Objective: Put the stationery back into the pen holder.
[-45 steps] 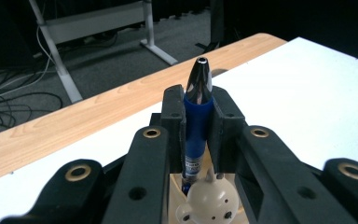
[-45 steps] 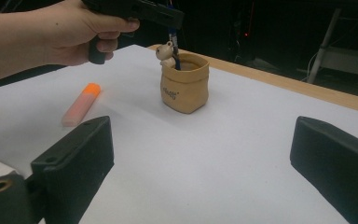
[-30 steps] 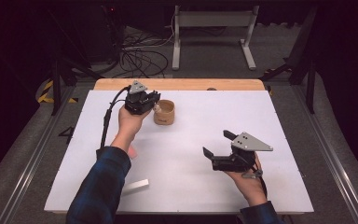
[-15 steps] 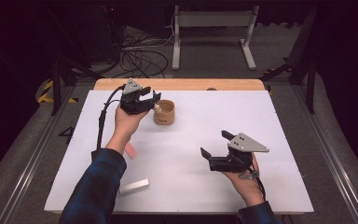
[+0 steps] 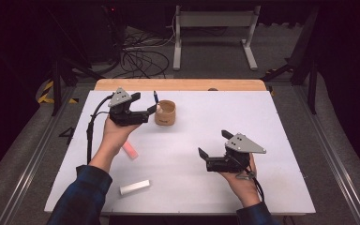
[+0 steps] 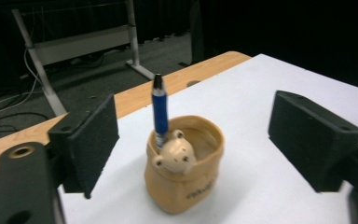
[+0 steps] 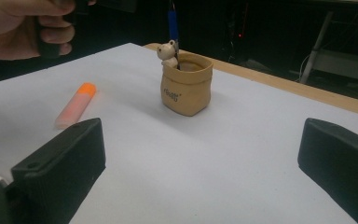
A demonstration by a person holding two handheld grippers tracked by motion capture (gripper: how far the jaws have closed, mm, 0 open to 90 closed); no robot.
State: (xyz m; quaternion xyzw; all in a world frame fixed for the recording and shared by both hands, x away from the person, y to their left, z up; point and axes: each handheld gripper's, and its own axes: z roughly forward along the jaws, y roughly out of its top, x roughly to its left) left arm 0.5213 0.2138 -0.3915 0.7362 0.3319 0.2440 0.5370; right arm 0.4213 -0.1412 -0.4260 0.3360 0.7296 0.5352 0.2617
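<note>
the right gripper (image 5: 205, 158) waits wide and empty, nearest the person. farther off, the left gripper (image 5: 153, 107) has just been opening, nothing between its jaws; the pen (image 6: 159, 109) stands in the cup (image 6: 185, 181). draw the left one straight back so the jaws don't nudge either.

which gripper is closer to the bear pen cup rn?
Left. The left gripper sits right beside the pen cup, jaws open and facing it, pen standing inside. The right gripper is well off, nearer the table's front edge.
</note>
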